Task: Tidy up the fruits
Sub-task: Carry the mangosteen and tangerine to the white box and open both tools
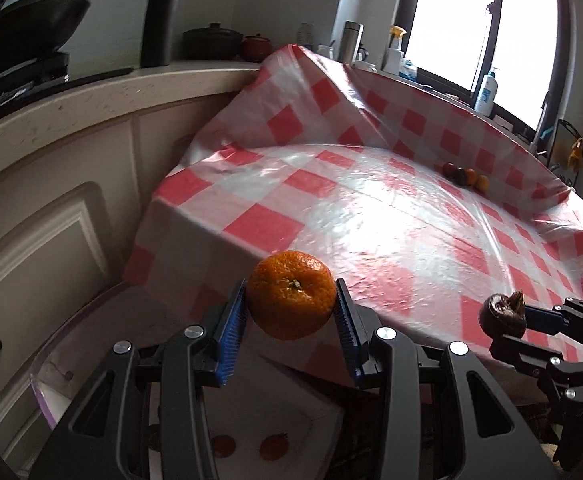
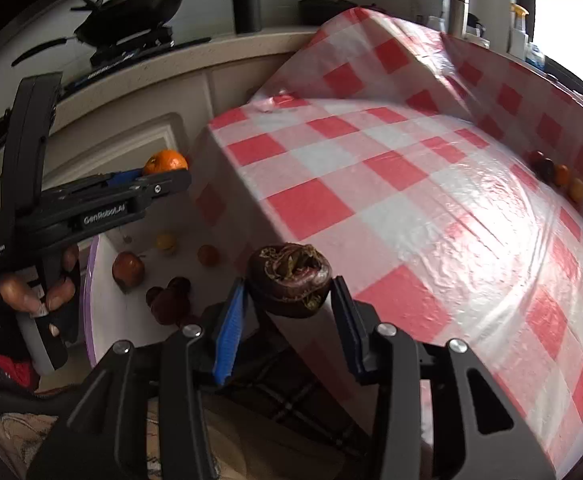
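My left gripper (image 1: 290, 300) is shut on an orange tangerine (image 1: 290, 294), held in the air off the near left corner of the checked table (image 1: 371, 208). My right gripper (image 2: 289, 290) is shut on a dark purple mangosteen (image 2: 290, 280) with a dried brown calyx, over the table's near edge. The mangosteen (image 1: 502, 314) and right gripper (image 1: 509, 326) also show at the right of the left wrist view. The left gripper (image 2: 159, 174) with the tangerine (image 2: 166, 161) shows at the left of the right wrist view. A small row of fruits (image 2: 555, 176) lies at the table's far right.
A white bin (image 2: 103, 280) with a purple rim sits on the floor left of the table and holds several fruits (image 2: 128, 269). Cream cabinets (image 1: 51, 200) curve along the left, with a wok (image 2: 131, 10) on the counter. Bottles (image 1: 487, 90) line the window sill behind the table.
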A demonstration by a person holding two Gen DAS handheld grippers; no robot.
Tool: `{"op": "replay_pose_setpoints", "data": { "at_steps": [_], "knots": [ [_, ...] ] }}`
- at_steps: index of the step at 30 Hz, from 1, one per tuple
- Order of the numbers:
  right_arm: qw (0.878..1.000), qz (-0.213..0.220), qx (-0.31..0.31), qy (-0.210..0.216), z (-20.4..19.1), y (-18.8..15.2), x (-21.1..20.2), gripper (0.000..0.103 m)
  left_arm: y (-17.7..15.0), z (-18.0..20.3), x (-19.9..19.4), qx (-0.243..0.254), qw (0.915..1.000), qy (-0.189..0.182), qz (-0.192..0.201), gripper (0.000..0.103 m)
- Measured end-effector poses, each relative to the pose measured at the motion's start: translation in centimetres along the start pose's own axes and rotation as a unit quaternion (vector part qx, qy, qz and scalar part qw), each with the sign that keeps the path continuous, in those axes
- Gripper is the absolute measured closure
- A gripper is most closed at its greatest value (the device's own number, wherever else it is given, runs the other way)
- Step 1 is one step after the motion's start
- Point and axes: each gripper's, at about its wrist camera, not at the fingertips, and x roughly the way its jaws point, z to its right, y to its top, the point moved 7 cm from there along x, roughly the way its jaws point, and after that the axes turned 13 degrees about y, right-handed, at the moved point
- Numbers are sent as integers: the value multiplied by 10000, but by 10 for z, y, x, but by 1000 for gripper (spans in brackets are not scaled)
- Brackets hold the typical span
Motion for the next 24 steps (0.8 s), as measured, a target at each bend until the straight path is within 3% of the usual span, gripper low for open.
{"op": "replay_pose_setpoints", "data": {
  "at_steps": [10, 17, 24],
  "knots": [
    [9897, -1063, -915, 298, -55, -7, 85, 60, -43, -83, 39, -648, 9946, 592, -561, 63],
    [9769, -1538, -1390, 521, -83, -23, 127, 60, -71, -100, 58, -797, 9902, 727, -890, 63],
    [9713, -1786, -1427, 650, -83, -26, 155, 60, -99, -109, 78, -854, 9838, 904, -1294, 63]
  ]
}}
